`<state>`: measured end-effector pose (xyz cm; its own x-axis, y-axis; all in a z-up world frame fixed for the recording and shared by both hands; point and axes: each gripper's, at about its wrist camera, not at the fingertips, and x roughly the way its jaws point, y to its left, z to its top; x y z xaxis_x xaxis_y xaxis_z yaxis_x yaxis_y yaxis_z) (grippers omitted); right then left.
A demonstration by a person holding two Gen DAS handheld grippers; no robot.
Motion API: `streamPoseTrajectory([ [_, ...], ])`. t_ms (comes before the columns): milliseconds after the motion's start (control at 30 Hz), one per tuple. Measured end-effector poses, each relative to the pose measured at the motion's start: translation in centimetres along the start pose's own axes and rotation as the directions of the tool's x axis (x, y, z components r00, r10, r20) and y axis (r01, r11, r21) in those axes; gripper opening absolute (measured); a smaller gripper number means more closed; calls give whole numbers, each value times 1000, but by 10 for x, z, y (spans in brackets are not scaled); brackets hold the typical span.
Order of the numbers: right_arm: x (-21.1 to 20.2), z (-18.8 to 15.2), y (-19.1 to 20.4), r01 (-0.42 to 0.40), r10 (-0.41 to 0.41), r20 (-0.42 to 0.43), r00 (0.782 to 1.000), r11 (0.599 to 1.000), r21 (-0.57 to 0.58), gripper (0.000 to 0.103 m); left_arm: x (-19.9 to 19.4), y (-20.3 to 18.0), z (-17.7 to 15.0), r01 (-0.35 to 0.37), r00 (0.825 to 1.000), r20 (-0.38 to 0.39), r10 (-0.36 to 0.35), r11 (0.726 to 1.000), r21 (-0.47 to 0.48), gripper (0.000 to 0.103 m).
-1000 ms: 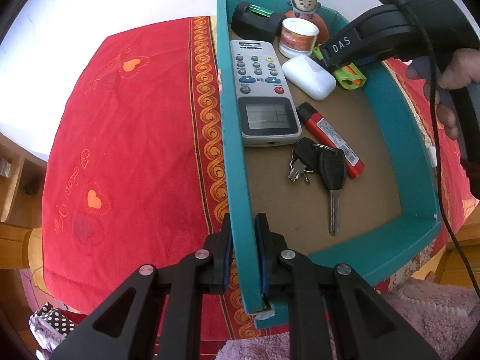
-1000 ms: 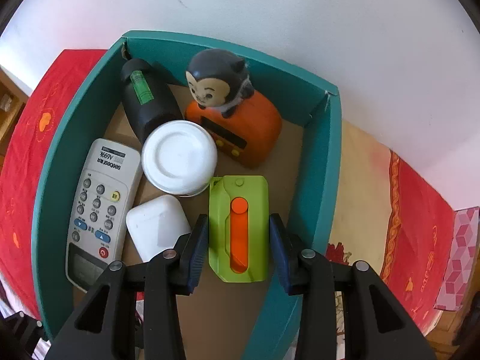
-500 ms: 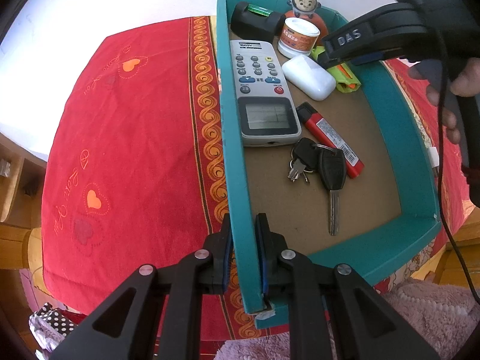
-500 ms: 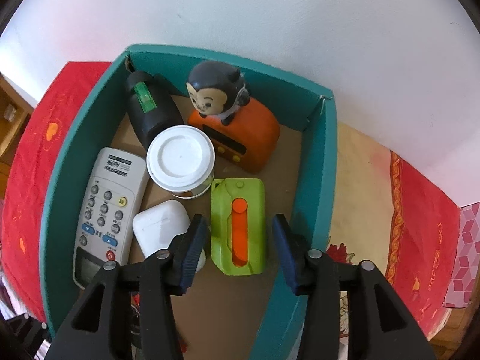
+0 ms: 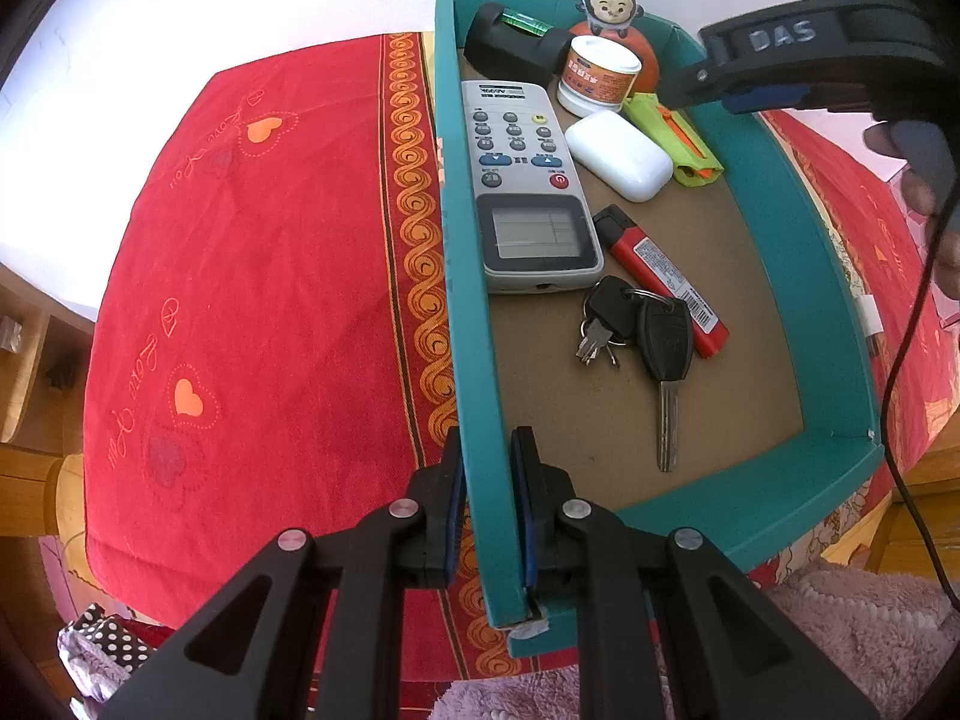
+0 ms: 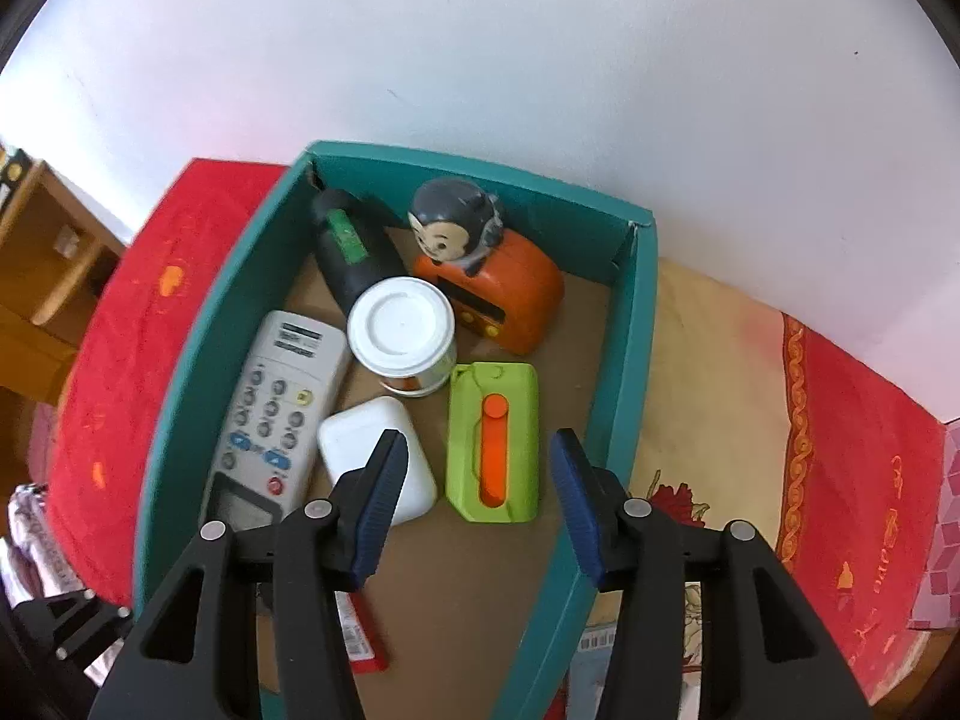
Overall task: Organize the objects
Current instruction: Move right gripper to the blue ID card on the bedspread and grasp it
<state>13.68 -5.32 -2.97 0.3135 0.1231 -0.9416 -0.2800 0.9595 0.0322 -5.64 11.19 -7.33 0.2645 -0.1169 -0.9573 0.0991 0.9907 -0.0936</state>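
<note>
Teal cardboard was what your left gripper (image 5: 486, 504) held in the left wrist view: its jaws were nearly closed and pinched the near side wall of the box (image 5: 774, 192), which stood on the red cloth (image 5: 258, 276). Inside the box you already had the remote control (image 5: 528, 180), the white case (image 5: 618, 150), the red lighter (image 5: 666, 282), the keys (image 5: 642, 336), the white jar (image 5: 600, 75), the black level (image 5: 516, 45) and the monkey clock (image 5: 612, 6). I saw nothing loose on the cloth in this view. In the right wrist view, your right gripper (image 6: 477, 504) hung above the green cutter (image 6: 495, 438), which lay flat on the box floor between the white case and the right wall. Its jaws had just been opening; they stood well apart, the pads pressed on nothing, and the cutter was free. I judged this placement done and the task near its end, though part of the table was hidden.
</note>
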Motion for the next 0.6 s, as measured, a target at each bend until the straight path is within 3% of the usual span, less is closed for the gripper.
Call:
streamPoseTrajectory([
  [67, -9, -1, -4, -21, 21, 11, 1000, 1000, 6, 57, 0, -1, 1, 0, 1000, -1, 0, 1000, 0, 13],
  [367, -55, -18, -41, -97, 95, 46, 994, 995, 38, 58, 1, -1, 0, 1, 1000, -2, -1, 1000, 3, 13],
  [600, -43, -53, -63, -79, 78, 16, 997, 994, 75, 59, 1, -1, 1, 1, 1000, -2, -1, 1000, 3, 13],
])
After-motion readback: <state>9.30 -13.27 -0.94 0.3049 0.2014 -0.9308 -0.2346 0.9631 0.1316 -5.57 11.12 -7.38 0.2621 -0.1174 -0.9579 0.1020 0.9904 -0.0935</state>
